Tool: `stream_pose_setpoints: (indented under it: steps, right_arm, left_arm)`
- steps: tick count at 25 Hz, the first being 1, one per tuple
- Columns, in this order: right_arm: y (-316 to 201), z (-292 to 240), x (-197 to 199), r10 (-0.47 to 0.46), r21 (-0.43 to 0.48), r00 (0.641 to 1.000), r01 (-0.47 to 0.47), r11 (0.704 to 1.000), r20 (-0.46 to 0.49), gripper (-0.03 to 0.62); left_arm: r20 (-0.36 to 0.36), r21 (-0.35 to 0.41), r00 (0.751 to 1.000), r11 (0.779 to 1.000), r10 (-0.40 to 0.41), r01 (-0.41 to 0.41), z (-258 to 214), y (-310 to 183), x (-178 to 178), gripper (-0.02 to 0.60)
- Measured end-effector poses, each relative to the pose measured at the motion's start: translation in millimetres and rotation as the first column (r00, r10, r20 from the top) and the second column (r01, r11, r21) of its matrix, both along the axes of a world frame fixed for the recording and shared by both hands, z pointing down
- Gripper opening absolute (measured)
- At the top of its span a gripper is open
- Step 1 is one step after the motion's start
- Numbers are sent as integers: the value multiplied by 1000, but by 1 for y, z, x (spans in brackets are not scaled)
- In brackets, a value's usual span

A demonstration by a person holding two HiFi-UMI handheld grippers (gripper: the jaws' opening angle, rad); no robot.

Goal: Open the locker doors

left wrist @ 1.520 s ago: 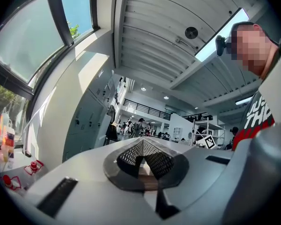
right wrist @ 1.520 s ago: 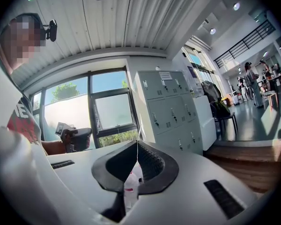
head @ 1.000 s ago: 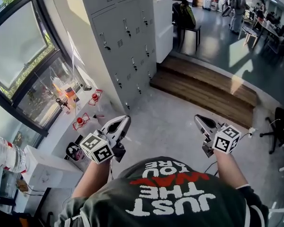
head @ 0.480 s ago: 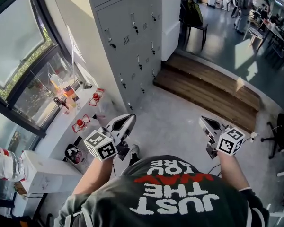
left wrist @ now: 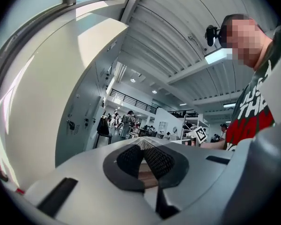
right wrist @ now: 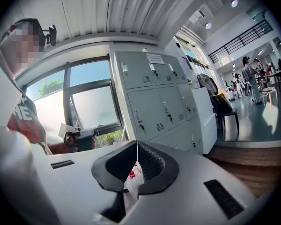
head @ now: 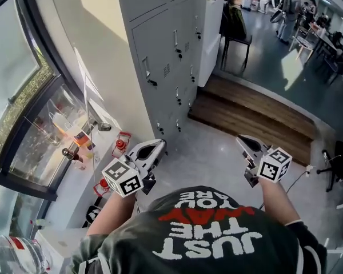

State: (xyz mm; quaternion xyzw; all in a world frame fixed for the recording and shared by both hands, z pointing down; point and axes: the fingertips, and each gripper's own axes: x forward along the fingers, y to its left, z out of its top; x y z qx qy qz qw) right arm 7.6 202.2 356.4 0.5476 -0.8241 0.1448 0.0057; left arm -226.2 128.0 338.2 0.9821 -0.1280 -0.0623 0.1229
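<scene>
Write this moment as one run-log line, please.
stage: no door opened yet | left gripper: shut, empty | right gripper: shut, empty | lockers: visible doors closed, untouched

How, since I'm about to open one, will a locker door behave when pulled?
Probably stiff: the locker door looks like sheet metal. Its vent slots suggest a light panel. The small handle could slip from a grip.

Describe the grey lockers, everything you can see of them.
The lockers are a tall bank of pale grey metal, several columns of stacked doors. Every visible door is shut, each with a small handle and louvre vents. The bank stands upright on the grey floor, a white cabinet beside it. Nothing touches the doors.
</scene>
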Motion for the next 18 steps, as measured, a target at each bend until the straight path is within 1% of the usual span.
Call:
stream_pose_setpoints:
  steps: [2,4,10,12,15,18]
  right_arm:
    - [-38,-2,-15,-11,-2,1000,11,1000,-5,37]
    - [-71,-1,-21,-15,-17,1000,15,1000,-8,37]
    - [-146,4,-18,-16,-58,1000,15,998,-12,37]
    - [-167,6,-15,-22,-61,1000,22,998,-7,37]
    - [-198,9,-7,-50,-66,999,50,997,-1,37]
    - [-232,14,10,-87,-60,996,88,994,5,37]
  left_arm:
    - [-4,-2,1000,1000,1,-1,-1,-35,-10,8]
    - [-13,-6,1000,1000,7,-7,0,-64,-15,8]
    - [-16,-56,1000,998,-12,11,9,-124,-18,8]
    - [-16,-61,1000,998,-13,12,11,-141,-14,8]
    - [-12,-47,1000,999,-15,15,12,-163,-1,8]
    - [-10,-57,999,997,-47,46,11,-186,18,8]
